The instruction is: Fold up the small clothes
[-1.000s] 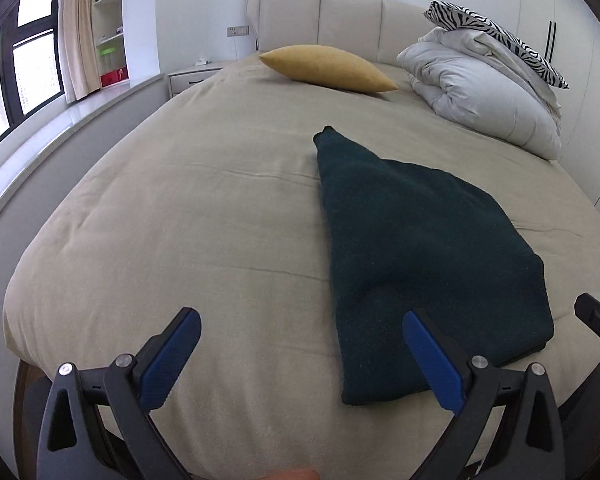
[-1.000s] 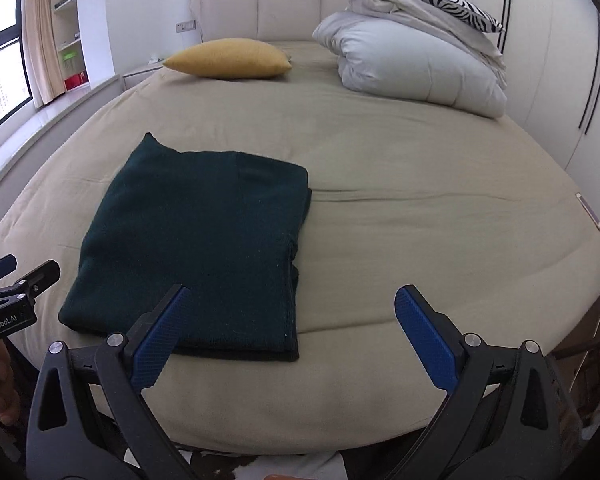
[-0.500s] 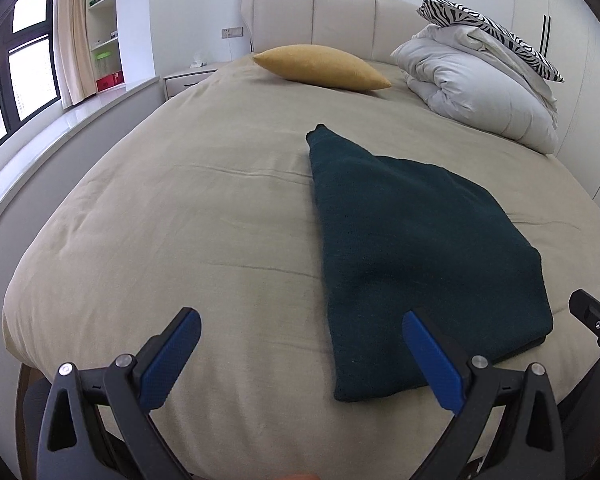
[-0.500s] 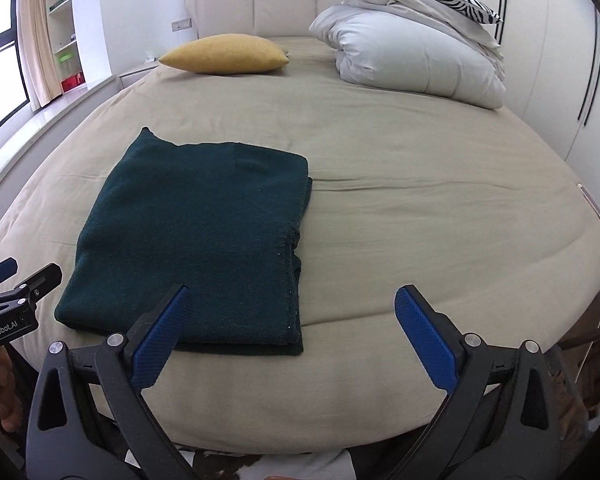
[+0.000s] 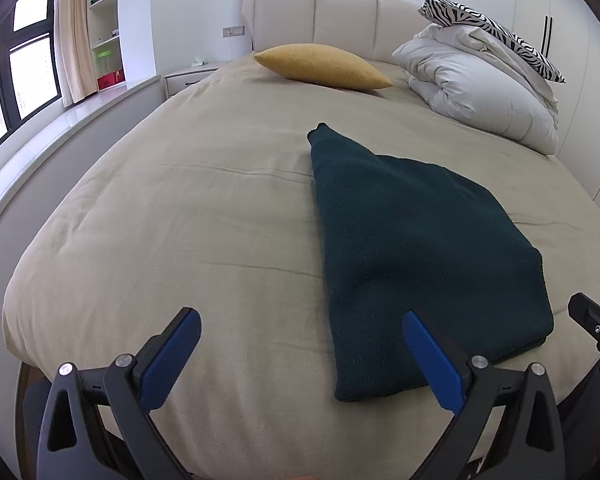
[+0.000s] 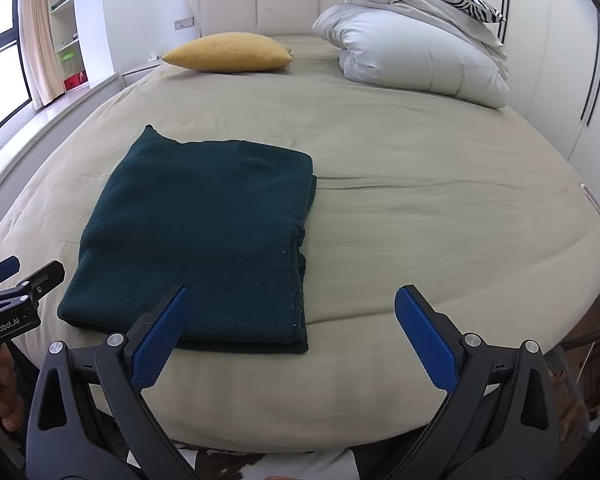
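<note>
Lying folded, flat rectangle: dark green knitted garment [image 6: 204, 236] ahead of left gripper [image 5: 302, 360] and right gripper [image 6: 292, 344]; both jaws spread, empty. Folding looks finished.

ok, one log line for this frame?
phase: fold looks done | dark green garment: folded, flat on bed | left tool: open, empty | right tool: open, empty
</note>
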The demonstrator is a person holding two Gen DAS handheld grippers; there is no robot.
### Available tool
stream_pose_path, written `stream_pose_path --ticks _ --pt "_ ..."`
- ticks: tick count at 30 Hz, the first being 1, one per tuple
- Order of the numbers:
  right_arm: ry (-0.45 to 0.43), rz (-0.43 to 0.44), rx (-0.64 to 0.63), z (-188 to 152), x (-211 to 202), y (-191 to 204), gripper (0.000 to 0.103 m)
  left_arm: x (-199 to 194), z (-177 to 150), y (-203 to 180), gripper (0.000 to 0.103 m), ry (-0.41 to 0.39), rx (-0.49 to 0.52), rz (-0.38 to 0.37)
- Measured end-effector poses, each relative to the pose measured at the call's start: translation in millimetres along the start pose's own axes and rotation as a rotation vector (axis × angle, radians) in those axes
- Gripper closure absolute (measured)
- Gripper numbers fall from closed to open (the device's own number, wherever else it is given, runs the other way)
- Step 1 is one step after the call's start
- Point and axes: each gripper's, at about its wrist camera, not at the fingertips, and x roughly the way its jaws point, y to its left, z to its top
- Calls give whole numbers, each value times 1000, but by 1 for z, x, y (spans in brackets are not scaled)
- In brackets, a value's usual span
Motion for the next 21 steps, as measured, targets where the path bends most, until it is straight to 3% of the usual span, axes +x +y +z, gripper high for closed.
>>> stream_pose_path --ticks 21 --pt "10 11 1 0 2 0 0 1 0 1 0 1 -1 -1"
